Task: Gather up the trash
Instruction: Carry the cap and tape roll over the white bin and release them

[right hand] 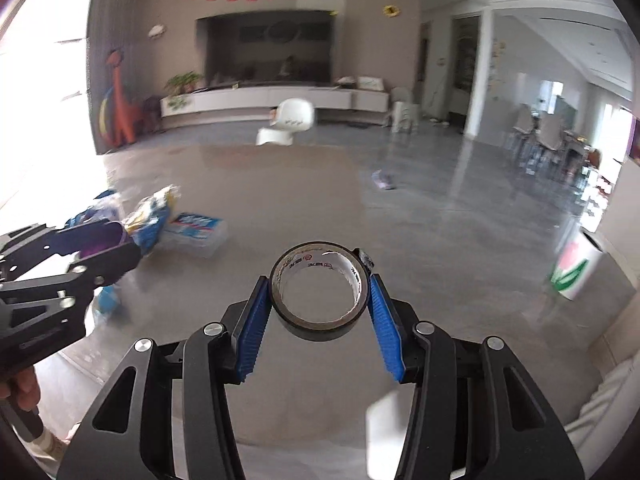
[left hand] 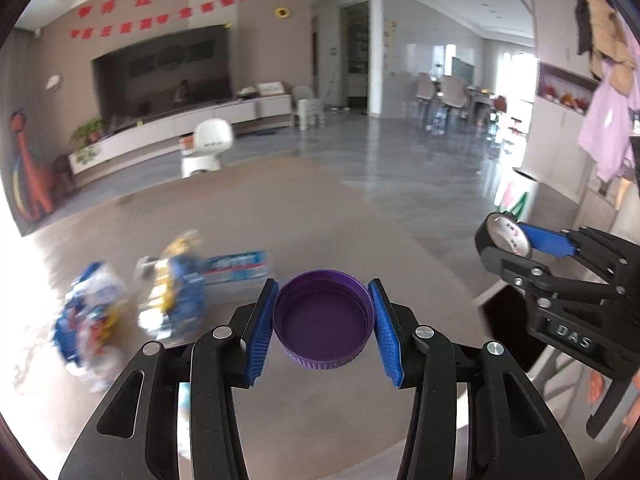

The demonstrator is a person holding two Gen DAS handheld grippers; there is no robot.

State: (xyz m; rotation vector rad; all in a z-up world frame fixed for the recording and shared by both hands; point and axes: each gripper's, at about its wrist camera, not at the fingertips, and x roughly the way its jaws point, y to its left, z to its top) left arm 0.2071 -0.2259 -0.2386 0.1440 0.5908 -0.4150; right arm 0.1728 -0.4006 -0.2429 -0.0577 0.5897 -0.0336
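Observation:
My left gripper [left hand: 323, 282] is shut on a purple plastic lid [left hand: 322, 320], held hollow side up between the blue pads [left hand: 262, 328]. My right gripper [right hand: 319, 280] is shut on a nearly used-up roll of dark tape [right hand: 316, 326], hole facing up. Both are lifted above the brown-grey surface. In the left wrist view the right gripper [left hand: 512, 240] with its tape roll [left hand: 506, 234] hangs at the right edge. In the right wrist view the left gripper [right hand: 116, 240] with the lid [right hand: 104, 240] shows at the left.
Crumpled blue and yellow wrappers [left hand: 92, 312] [left hand: 176, 280] and a blue-and-white pack [right hand: 196, 232] lie to the left. A white bin with a tulip print [right hand: 572, 268] stands at the right. A small purple wrapper [right hand: 382, 180] lies on the floor; a white stool [right hand: 288, 120] stands farther off.

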